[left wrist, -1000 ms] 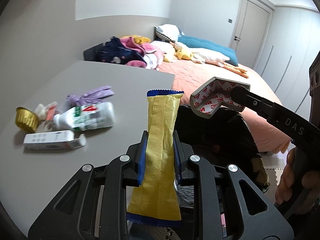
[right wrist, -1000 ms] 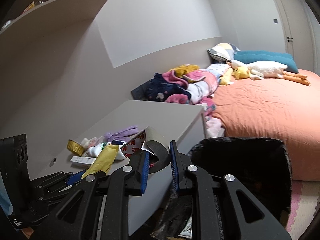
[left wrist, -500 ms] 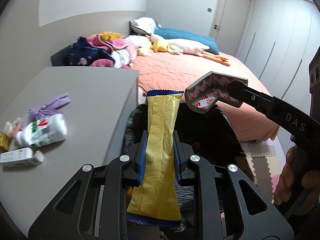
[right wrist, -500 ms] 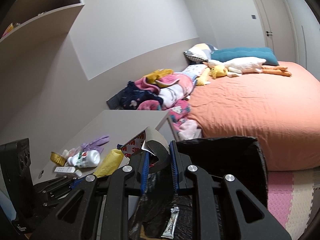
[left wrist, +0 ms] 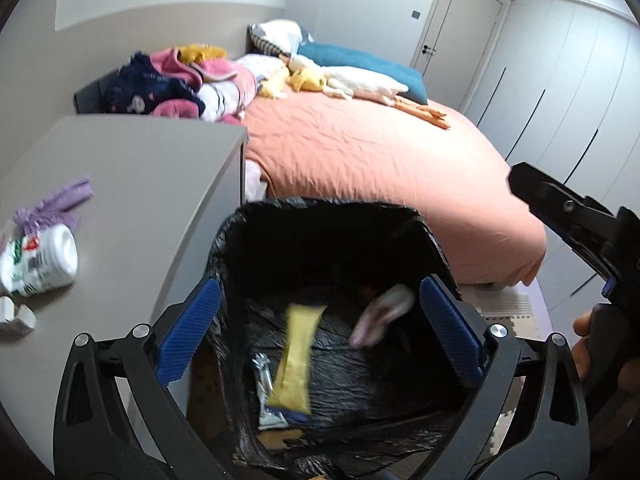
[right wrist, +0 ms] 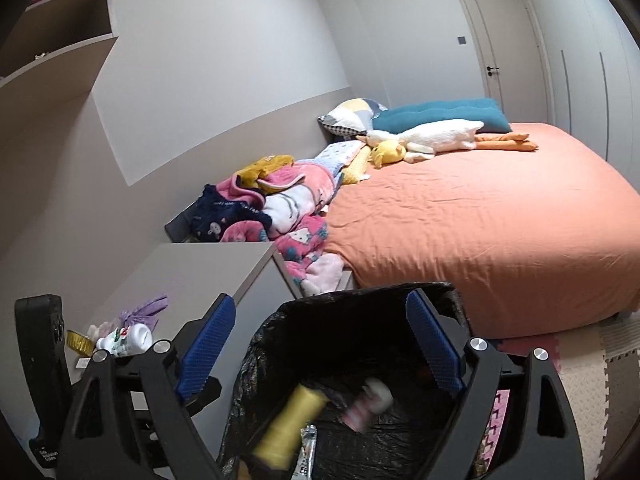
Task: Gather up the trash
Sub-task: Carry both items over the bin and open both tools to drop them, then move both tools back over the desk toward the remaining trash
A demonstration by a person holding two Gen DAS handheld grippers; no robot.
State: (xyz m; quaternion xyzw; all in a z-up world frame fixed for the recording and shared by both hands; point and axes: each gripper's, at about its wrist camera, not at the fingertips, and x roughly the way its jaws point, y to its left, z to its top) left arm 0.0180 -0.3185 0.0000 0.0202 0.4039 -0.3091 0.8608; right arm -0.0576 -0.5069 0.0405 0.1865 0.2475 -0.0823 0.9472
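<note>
The yellow wrapper (left wrist: pixel 297 356) and a blurred pale corner guard (left wrist: pixel 380 314) are dropping into the black-lined bin (left wrist: pixel 328 216) at lower centre. Above it, the left tool (left wrist: pixel 320 320) and right tool (right wrist: pixel 320 344) are opening wide, nothing between their pads, placed over the bin for release. More trash, including a white bottle (left wrist: pixel 40 260), waits on the worktop (left wrist: pixel 140 168) at left.

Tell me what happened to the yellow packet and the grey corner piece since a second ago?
Both were let go. The left gripper and the right gripper are opening with nothing between their jaws, and the yellow crinkly packet and grey foam corner piece are dropping into the black-lined trash bin. The white plastic bottle and purple glove stayed on the grey table.
</note>
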